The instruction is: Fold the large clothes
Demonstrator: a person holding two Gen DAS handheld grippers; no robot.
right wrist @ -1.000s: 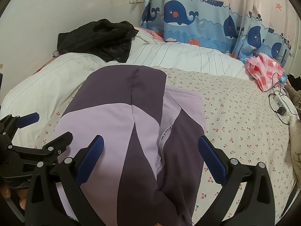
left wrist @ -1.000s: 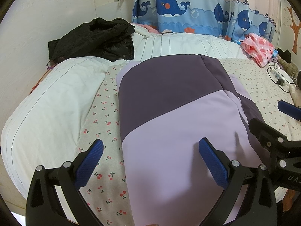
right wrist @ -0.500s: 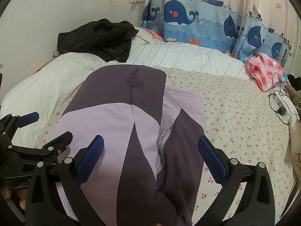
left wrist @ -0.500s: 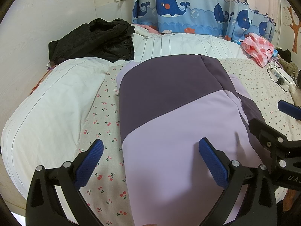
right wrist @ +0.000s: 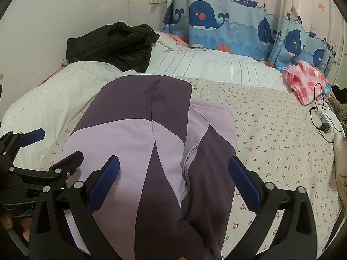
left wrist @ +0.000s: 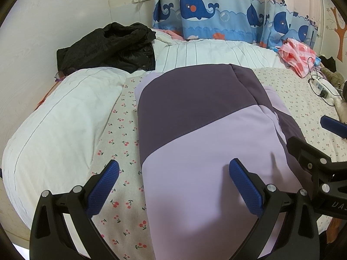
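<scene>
We see the purple jacket [left wrist: 201,130] lying folded on the cherry-print sheet [left wrist: 121,134] of the bed, dark purple at its far end and pale lilac nearer us. Our left tongs [left wrist: 173,184] hover above the jacket's near left edge, spread wide and gripping nothing: one blue pad over the sheet, the other over the lilac panel. Our right tongs [right wrist: 173,184] hang above the jacket's near right part, equally wide and empty, straddling its zipper seam. Beyond the jacket lies a white striped duvet [right wrist: 195,65], with a black garment [right wrist: 112,43] heaped on it at the far left. A pink checked bag [right wrist: 303,80] sits far right of the jacket, before the whale curtain [right wrist: 227,26].
</scene>
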